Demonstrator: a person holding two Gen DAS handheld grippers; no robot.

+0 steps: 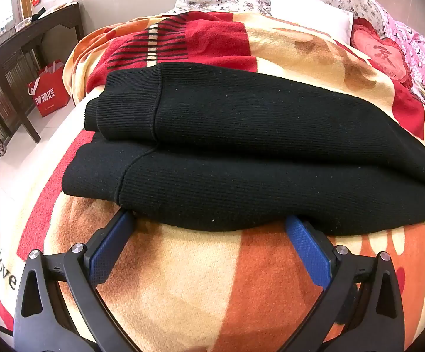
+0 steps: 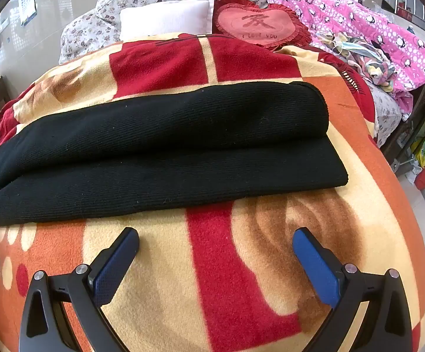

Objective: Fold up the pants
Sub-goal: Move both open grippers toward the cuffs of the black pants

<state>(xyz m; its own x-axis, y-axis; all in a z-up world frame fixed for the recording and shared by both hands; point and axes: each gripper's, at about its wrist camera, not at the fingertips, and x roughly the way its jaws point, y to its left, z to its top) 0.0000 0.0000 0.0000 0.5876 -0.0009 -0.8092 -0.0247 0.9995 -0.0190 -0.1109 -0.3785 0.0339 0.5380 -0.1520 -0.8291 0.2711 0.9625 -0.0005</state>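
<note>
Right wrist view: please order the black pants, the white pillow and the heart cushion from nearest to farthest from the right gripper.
From the right gripper, open over the blanket:
1. Black pants, folded, just ahead.
2 and 3. White pillow, far end, left of centre, and heart cushion beside it on its right: too close to call.

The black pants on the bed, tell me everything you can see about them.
The black pants are a ribbed knit, doubled lengthwise so one layer lies stacked on the other, stretched flat across the patterned blanket. Stitched bands finish the end in the left wrist view. The left gripper's open jaws meet their near edge; the right gripper stays clear.
</note>
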